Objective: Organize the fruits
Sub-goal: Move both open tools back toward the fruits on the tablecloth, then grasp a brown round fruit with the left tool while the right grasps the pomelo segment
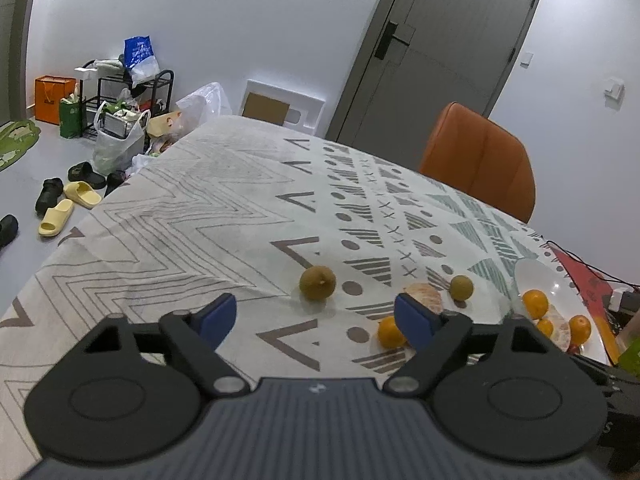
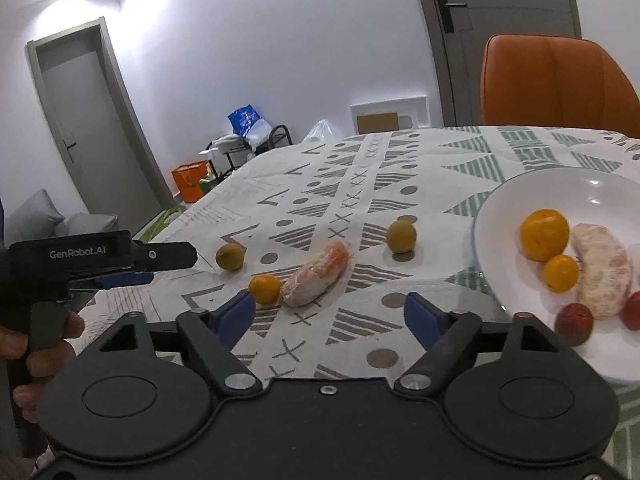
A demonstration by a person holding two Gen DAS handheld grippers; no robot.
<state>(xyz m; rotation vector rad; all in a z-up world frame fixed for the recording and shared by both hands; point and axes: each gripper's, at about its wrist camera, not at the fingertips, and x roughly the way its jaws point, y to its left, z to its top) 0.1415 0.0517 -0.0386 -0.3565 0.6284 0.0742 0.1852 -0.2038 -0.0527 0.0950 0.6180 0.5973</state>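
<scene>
Both my grippers, left point(image 1: 316, 316) and right point(image 2: 330, 312), gape wide and empty. Four fruits lie loose on the tabletop point(image 2: 400, 148) beside the plate point(image 2: 492, 216). I'd straddle the peeled segment point(image 2: 316, 274) lengthwise with the right, closing gently since it looks soft.

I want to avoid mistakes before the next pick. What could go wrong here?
The small orange touches the peeled segment, so closing on one may push the other. The green fruits are round and could roll on the cloth. The plate is already crowded, so a dropped fruit may knock others out.
</scene>
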